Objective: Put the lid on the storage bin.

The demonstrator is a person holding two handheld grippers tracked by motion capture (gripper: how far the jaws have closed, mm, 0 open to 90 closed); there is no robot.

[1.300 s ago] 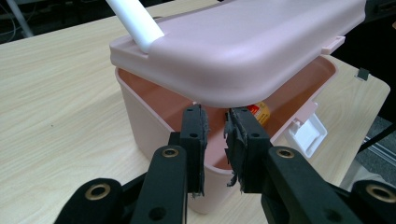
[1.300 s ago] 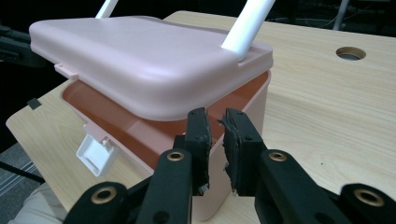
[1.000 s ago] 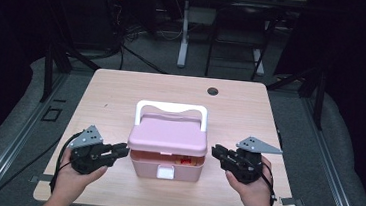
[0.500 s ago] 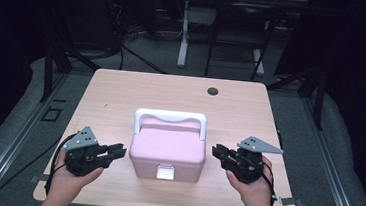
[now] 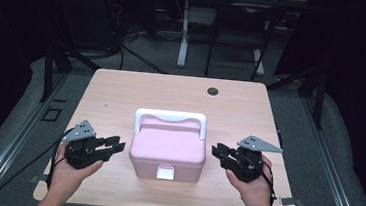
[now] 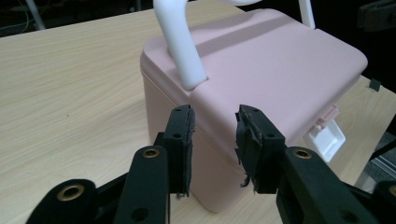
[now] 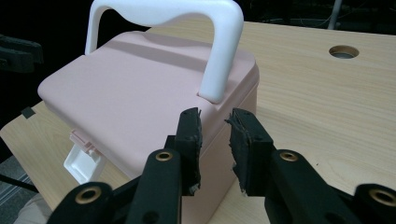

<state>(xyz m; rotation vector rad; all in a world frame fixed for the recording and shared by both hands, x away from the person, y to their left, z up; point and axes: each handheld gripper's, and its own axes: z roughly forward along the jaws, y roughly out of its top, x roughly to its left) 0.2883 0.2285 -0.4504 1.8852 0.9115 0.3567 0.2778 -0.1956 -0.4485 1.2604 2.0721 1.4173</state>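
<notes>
The left hand-held gripper [image 5: 115,144] lies level just off the left side of a pink plastic box [image 5: 167,151], its jaws pointing at the box wall. In the left gripper view its two black jaws stand partly apart, having just been opening, with bare air between the worn pads [image 6: 183,140]; they frame the box's near corner without pressing on it. Whether the tips brush the wall cannot be told. The right hand-held gripper [image 5: 215,152] mirrors it off the box's right side, also level and aimed inward. Its jaws too have just been opening and now stand with a modest gap, nothing gripped between them, the box wall just ahead of the pads [image 7: 191,140].

The box sits on the light wooden desk [image 5: 121,92], midway between the left and right edges and nearer the front edge than the back. Its lid is down. A white carrying handle [image 5: 170,118] stands upright over the back of the lid, and a white latch [image 5: 166,172] hangs on the front wall facing the front edge. A round cable hole [image 5: 213,91] lies in the desk near the back edge, well apart from the box. A person's hand [image 5: 67,173] holds each gripper from the front edge.
</notes>
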